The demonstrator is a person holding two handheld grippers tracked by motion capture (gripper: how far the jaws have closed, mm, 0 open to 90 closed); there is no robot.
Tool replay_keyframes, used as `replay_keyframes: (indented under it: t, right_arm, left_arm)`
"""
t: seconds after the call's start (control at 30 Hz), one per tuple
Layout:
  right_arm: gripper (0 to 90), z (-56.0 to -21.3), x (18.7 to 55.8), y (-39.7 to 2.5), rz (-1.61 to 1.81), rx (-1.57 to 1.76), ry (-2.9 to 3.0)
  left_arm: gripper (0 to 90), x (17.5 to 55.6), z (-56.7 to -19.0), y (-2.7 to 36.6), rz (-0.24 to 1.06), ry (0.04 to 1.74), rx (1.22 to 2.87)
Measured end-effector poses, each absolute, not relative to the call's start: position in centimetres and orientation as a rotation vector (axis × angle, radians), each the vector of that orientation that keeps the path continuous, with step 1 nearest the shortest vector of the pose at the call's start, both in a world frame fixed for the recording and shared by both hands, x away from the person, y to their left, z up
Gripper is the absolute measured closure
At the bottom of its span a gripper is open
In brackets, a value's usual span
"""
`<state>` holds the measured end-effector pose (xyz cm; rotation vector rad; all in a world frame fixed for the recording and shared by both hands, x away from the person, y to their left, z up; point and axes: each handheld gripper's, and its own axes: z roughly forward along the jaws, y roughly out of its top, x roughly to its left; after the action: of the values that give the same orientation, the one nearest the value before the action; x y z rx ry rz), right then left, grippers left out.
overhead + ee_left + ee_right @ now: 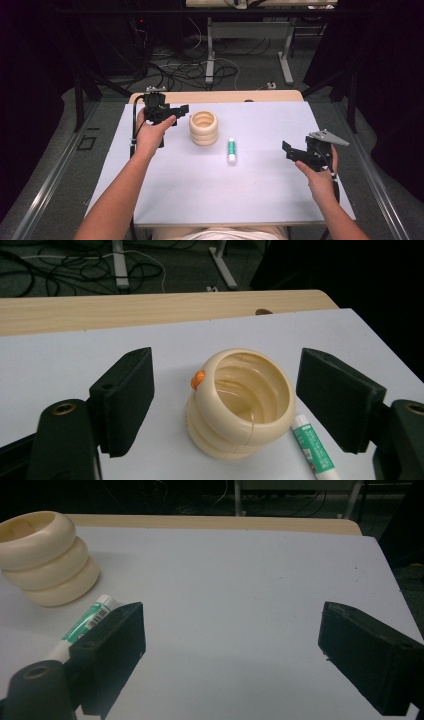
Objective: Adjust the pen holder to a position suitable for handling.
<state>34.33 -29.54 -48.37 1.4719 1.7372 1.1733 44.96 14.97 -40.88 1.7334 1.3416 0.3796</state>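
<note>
since the left gripper (225, 405) hangs wide open and empty around the cream ringed cup (240, 402) at the mat's far middle, it should close squarely, gently.

In the right gripper view, the lower end of the small green-and-white tube (87, 620) is hidden behind a black jaw, and the cream ribbed plastic ring-stack cup (42, 557) is cut off at the left edge. In the left gripper view, the tube's printed label is too small to read and its lower end leaves the frame. A small orange tab (198, 379) sits on the cup's rim; what it is cannot be told. In the high view, the person's forearms are cut off at the bottom edge.
</note>
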Motion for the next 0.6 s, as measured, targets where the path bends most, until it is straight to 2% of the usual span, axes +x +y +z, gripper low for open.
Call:
replay_keyframes:
  t: [0.13,0.27,0.33,0.6]
  right_arm:
    - [11.5,-48.5,34.4,-29.8,1.185,1.477,1.732]
    - [12.0,-48.5,34.5,-29.9,1.202,1.495,1.718]
    - [12.4,-48.6,34.6,-30.1,1.206,1.498,1.73]
    - [13.0,-48.7,34.7,-29.9,1.202,1.504,1.736]
  left_arm:
    - [29.6,46.1,-41.2,14.2,0.307,1.4,1.735]
    - [33.1,46.4,-41.4,13.8,0.329,1.451,1.729]
    - [36.1,46.7,-41.5,13.7,0.298,1.506,1.721]
    - [36.8,47.5,-42.3,13.4,0.271,1.591,1.697]
